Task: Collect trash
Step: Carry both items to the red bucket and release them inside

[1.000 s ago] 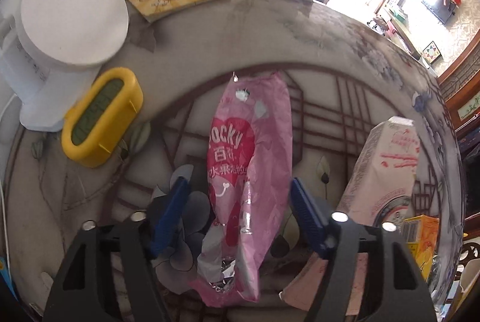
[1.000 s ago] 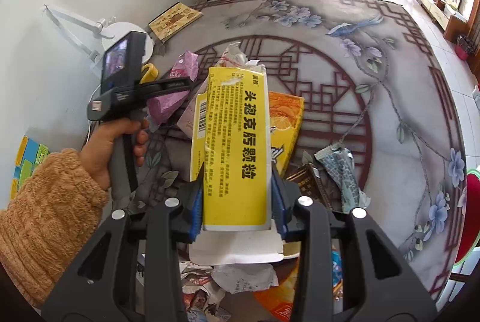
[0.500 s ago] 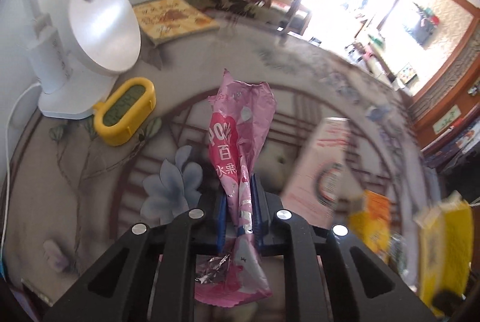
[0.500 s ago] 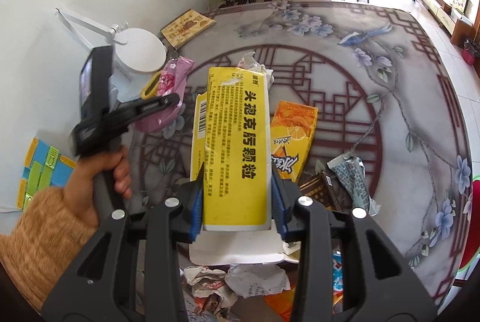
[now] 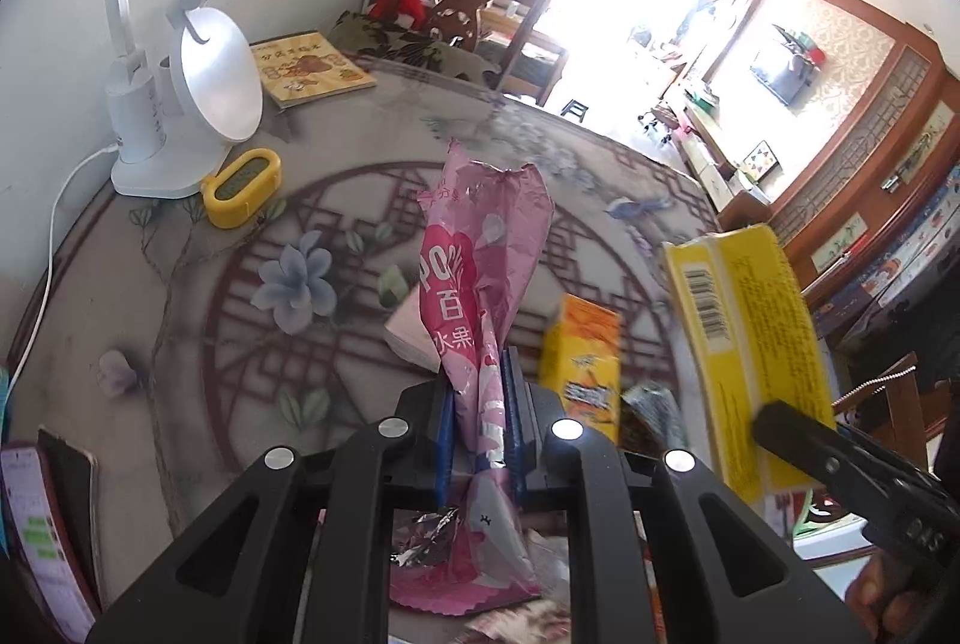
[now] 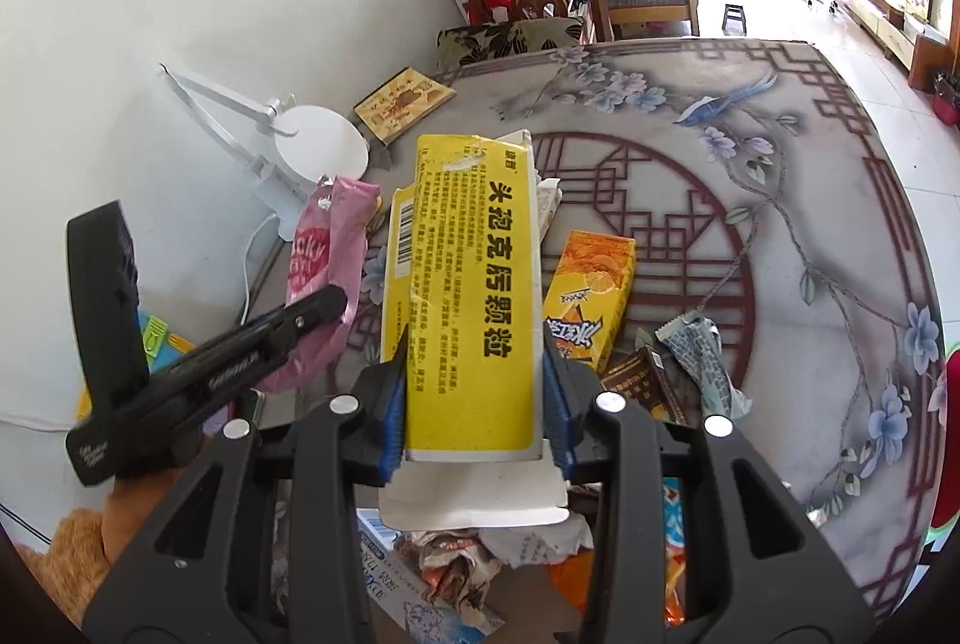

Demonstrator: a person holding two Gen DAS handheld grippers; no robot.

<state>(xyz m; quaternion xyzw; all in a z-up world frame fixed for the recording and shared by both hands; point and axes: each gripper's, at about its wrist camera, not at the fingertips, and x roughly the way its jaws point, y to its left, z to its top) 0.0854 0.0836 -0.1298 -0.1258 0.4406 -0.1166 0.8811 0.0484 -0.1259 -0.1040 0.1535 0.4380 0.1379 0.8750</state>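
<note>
My left gripper (image 5: 480, 392) is shut on a pink Pocky wrapper (image 5: 480, 284) and holds it lifted above the table; the wrapper also shows in the right wrist view (image 6: 324, 254). My right gripper (image 6: 474, 380) is shut on a flattened yellow box (image 6: 468, 284), held above the table; the box also shows at the right of the left wrist view (image 5: 750, 344). An orange juice carton (image 6: 591, 296), a brown wrapper (image 6: 642, 386) and a grey crumpled wrapper (image 6: 702, 362) lie on the patterned table (image 6: 810, 224).
A white desk lamp (image 5: 180, 104), a yellow clock (image 5: 243, 188) and a booklet (image 5: 306, 68) stand at the table's far left. A pink carton (image 5: 408, 332) lies behind the wrapper. Crumpled trash (image 6: 480, 554) lies below my right gripper. A phone (image 5: 36, 512) lies at left.
My left gripper closed on the pink wrapper, lifted it off the table and swung right. My right gripper rose with the yellow box.
</note>
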